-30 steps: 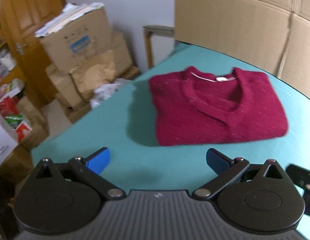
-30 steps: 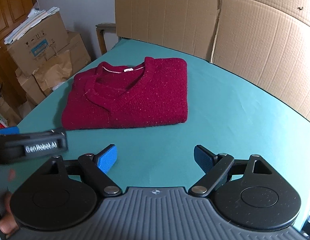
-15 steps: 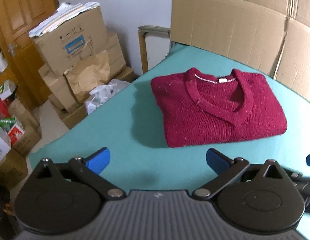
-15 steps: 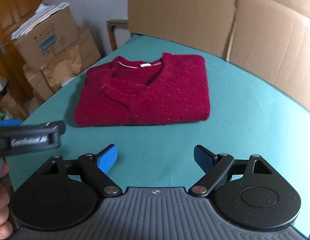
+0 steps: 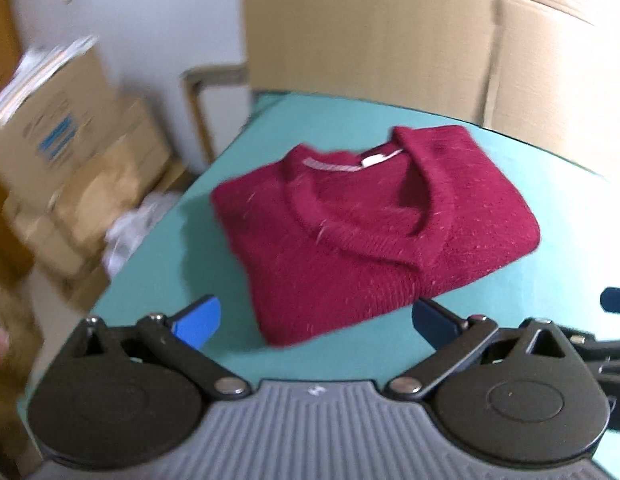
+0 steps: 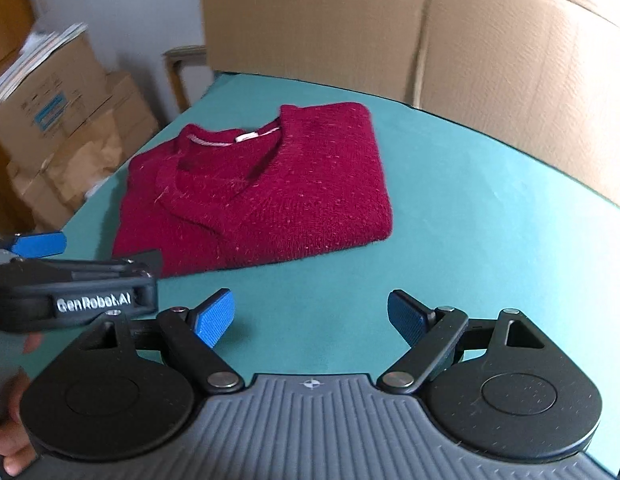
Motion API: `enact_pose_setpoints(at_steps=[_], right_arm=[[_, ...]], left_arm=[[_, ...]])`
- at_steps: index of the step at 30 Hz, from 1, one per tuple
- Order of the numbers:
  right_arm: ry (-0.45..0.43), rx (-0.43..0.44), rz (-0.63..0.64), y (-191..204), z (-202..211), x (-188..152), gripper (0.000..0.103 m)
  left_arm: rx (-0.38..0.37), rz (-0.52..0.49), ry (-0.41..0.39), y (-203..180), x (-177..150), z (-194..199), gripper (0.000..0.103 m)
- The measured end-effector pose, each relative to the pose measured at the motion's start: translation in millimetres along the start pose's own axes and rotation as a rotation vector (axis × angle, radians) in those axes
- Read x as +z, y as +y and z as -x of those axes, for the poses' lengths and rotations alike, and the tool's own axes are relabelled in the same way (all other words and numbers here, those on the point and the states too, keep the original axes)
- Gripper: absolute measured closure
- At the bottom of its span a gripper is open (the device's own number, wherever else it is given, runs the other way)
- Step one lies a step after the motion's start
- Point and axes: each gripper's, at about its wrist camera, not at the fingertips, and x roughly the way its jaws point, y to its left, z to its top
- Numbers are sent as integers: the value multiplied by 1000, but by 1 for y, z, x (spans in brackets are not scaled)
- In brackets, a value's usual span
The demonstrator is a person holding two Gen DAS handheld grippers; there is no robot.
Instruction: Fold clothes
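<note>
Cardboard sheets [image 6: 389, 28] wall the far side of a teal-covered bench [image 6: 489, 220], with stacked brown cartons [image 6: 58, 120] on the floor to the left. Nearest the lens, the right hand-held gripper [image 6: 311, 318] hangs above bare teal cloth, its blue-padded fingers spread wide with nothing between them. The left hand-held gripper [image 5: 315, 320] is likewise wide open and empty, though it has closed in over the last second: the near corner of the dark red knitted V-neck sweater [image 5: 373, 228] now sits just ahead of its fingertips, where before a strip of bare bench separated them. From the right wrist view, its black body [image 6: 70, 292] crosses the lower left, beside the sweater's near-left corner. The sweater itself has not shifted; it lies as a compact rectangle, collar away from the cameras, sleeves out of sight. Folding looks essentially finished, so this approach probably serves a last tidy or a lift away.
</note>
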Motion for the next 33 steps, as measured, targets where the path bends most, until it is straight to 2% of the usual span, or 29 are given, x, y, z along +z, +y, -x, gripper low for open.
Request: enact_pose_setpoints(at_steps=[4,7,12,17,24,29,33], right_arm=[[-22,-78,-125,6,0,-2,17],[-17,-148,-158,21,-7,-2,17],[-14,-182,-195,44,-11,-3,17],[-13,-204,-247,56,-13,-1,17],[-7,-233,-281,62,-14,-1,17],[-7,-244,-280,63,-13,-1,17],[-8,-249,-280,61,-10,-3,17]], left_arm=[[-59,-101,-17,9,12,-9,1],[-96,-142,-1,18,19,-21,1],[-129,-200,-5,31,22,-30,1],[-174,-213,7,48,25,-36,1],[-183,-250,9,55,22,-35,1],[-217,-223,54,61,20,-37,1],[-210,-208,59,57,17,-35,1]])
